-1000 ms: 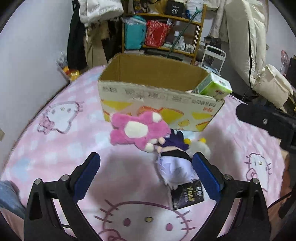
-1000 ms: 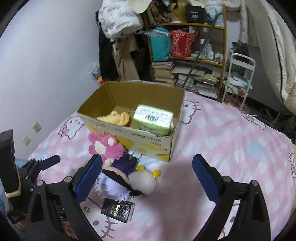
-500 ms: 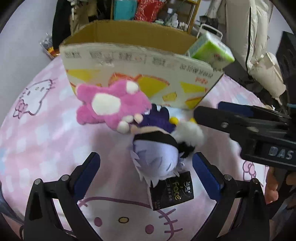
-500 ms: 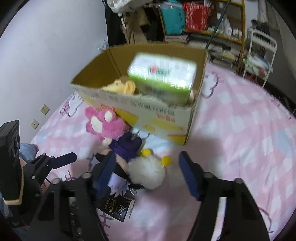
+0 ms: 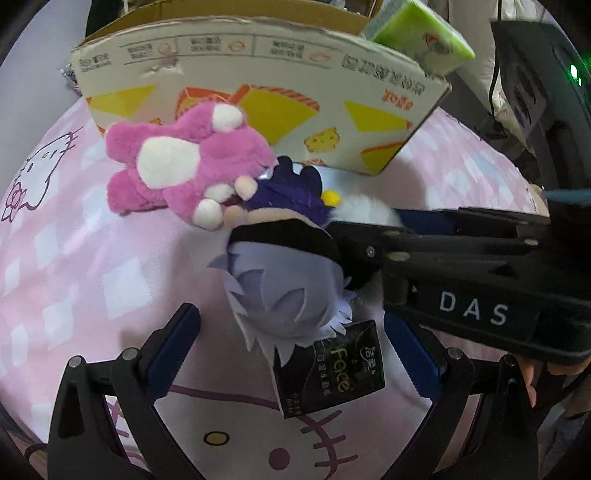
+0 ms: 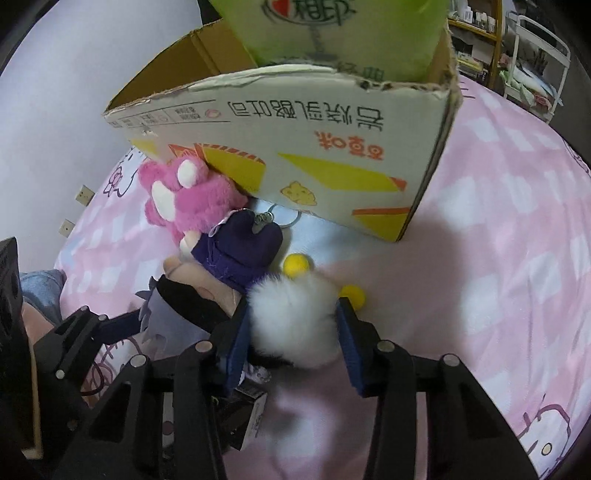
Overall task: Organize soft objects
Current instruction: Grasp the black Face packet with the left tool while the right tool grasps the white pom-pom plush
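On the pink cat-print bed (image 5: 92, 280), a pile of soft toys lies right in front of the cardboard box (image 6: 314, 147). The right claw (image 6: 291, 328) has its two blue pads pressed against the sides of the white fluffy toy (image 6: 295, 321), so it is squeezing it. The toy's yellow balls (image 6: 295, 265) poke out at 12 o'clock from the fluff. At 10 o'clock from the fluff sits the purple doll (image 5: 284, 273), and the pink plush (image 5: 184, 166) is past that, touching the box wall. The left claw (image 5: 303, 354) is spread wide and holds nothing. The doll's pale hair lies between its pads, with a black packet (image 5: 328, 373) just under it. A green tissue pack (image 5: 421, 33) sticks up out of the box at its right end.
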Available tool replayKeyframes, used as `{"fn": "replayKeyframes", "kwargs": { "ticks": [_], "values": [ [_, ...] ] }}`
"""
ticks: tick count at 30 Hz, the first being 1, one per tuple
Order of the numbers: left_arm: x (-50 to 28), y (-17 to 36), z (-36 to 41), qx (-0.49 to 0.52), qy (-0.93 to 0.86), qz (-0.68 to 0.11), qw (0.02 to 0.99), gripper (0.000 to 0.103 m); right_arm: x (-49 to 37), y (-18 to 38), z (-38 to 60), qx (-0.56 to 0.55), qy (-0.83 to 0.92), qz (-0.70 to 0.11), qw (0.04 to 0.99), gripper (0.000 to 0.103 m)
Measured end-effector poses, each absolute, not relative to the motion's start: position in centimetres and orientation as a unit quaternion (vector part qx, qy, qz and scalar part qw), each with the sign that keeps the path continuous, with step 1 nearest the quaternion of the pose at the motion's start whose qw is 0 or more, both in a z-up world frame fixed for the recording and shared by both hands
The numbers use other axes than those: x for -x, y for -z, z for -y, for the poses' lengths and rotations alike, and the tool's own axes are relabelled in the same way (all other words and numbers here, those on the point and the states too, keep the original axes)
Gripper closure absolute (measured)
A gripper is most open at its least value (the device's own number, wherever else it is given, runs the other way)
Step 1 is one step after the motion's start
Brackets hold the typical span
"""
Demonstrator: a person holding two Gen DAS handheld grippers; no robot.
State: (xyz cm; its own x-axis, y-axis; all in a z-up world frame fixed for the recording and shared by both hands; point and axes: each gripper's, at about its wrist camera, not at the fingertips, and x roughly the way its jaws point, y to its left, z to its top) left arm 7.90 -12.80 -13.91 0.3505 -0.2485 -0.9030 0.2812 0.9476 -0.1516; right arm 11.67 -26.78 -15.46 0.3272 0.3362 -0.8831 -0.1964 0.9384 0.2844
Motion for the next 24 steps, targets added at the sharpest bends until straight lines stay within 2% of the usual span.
{"fn": "replayKeyframes", "kwargs": {
  "ticks": [9,24],
  "values": [
    [-8.1,14.9,14.8,-0.06,0.158,-0.543,0.823,0.004,-11.5,15.5,27.3,-0.068,-0.167,-0.56,0.809,0.065],
    [-7.2,15.5,15.6,-0.082,0.155,-0.55,0.817,0.004,-11.5,14.8,29.8,-0.09,-0.14,-0.559,0.812,0.065]
  ]
}}
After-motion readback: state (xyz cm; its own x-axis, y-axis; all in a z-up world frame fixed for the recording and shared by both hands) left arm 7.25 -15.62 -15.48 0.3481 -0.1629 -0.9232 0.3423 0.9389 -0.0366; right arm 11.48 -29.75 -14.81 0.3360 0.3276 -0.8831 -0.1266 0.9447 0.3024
